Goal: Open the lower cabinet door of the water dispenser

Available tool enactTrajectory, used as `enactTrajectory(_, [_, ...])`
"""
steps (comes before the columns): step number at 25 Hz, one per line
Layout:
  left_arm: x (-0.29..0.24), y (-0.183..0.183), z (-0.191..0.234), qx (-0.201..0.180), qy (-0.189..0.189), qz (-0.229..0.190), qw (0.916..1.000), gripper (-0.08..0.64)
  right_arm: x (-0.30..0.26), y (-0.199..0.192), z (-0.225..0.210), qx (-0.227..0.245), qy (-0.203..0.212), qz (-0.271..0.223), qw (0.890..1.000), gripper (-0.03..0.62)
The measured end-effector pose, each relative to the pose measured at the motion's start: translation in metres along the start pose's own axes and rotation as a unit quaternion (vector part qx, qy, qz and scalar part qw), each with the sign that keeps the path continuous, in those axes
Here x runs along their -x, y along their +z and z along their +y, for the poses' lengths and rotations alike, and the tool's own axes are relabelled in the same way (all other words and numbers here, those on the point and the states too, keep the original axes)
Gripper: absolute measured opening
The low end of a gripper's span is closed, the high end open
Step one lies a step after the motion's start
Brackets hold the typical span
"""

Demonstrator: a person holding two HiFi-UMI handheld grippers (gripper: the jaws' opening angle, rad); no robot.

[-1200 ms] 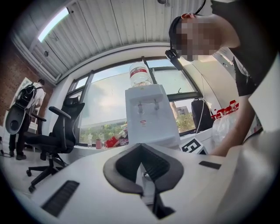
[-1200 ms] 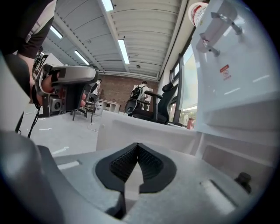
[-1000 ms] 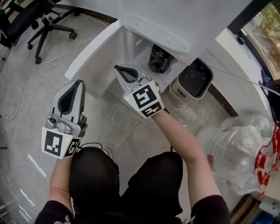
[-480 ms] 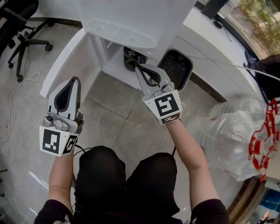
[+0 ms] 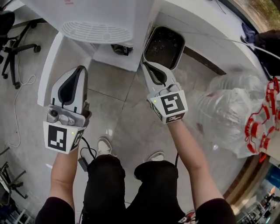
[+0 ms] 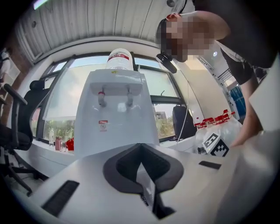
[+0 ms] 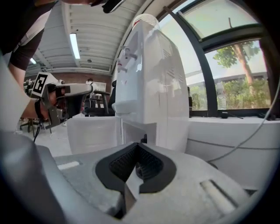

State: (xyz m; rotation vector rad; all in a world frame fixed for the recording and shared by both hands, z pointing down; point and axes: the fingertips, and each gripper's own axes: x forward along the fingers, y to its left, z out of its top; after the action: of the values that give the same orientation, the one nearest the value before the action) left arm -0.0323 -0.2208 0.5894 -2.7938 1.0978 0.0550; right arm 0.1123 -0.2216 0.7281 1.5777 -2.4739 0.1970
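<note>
Status of left gripper: jaws pressed together at the tips, with nothing between them. Its own view shows the left gripper aimed level at the front of the water dispenser, which carries a bottle on top.

The right gripper has its jaws likewise closed on nothing. It is held apart from the left gripper and points at the dispenser's right front corner.

The water dispenser stands at the far edge of the floor, against a white ledge under the window. Its lower cabinet door stands swung wide open to the left. Neither gripper touches it. The cabinet is exposed and holds a dark object that is too small to identify. The right gripper view confirms the door standing open beside the cabinet.

A dark-lined container sits on the floor just right of the dispenser. Clear plastic bags lie along the floor's right edge. An office chair stands at the left edge. The person's shoes are at the near edge.
</note>
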Motion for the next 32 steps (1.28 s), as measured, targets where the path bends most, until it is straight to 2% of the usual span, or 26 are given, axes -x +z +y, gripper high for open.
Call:
enactTrajectory(2, [-0.004, 0.012, -0.006, 0.006, -0.003, 0.006, 1.0000, 0.008, 0.009, 0.012, 0.001, -0.019, -0.001, 0.000, 1.000, 0.005])
enactTrajectory(5, [-0.007, 0.021, -0.019, 0.022, -0.013, 0.027, 0.9993, 0.008, 0.027, 0.025, 0.009, -0.024, 0.004, 0.007, 1.000, 0.005])
enactTrajectory(10, [0.000, 0.053, -0.018, 0.013, 0.004, 0.035, 0.9993, 0.008, 0.061, 0.047, 0.010, -0.039, -0.026, 0.017, 0.999, 0.005])
enactTrajectory(15, [0.007, 0.092, -0.028, 0.026, -0.003, 0.044, 0.9987, 0.008, 0.091, 0.073, 0.036, -0.038, -0.014, 0.037, 0.998, 0.005])
enactTrajectory(18, [0.009, 0.118, -0.031, 0.043, -0.007, 0.044, 0.9981, 0.008, 0.107, 0.095, 0.037, -0.058, -0.028, 0.045, 0.997, 0.005])
enactTrajectory(20, [0.011, 0.140, -0.034, 0.039, -0.014, 0.045, 0.9981, 0.008, 0.118, 0.111, 0.037, -0.066, -0.033, 0.051, 0.996, 0.005])
enactTrajectory(25, [0.018, 0.181, -0.037, 0.050, -0.011, 0.072, 0.9960, 0.008, 0.145, 0.158, 0.031, -0.094, -0.046, 0.051, 0.993, 0.005])
enactTrajectory(29, [0.019, 0.223, -0.033, 0.033, -0.012, 0.076, 0.9965, 0.008, 0.157, 0.196, 0.037, -0.112, -0.046, 0.046, 0.992, 0.005])
enactTrajectory(32, [0.016, 0.252, -0.033, 0.039, -0.011, 0.078, 0.9961, 0.008, 0.168, 0.226, 0.036, -0.124, -0.051, 0.043, 0.990, 0.005])
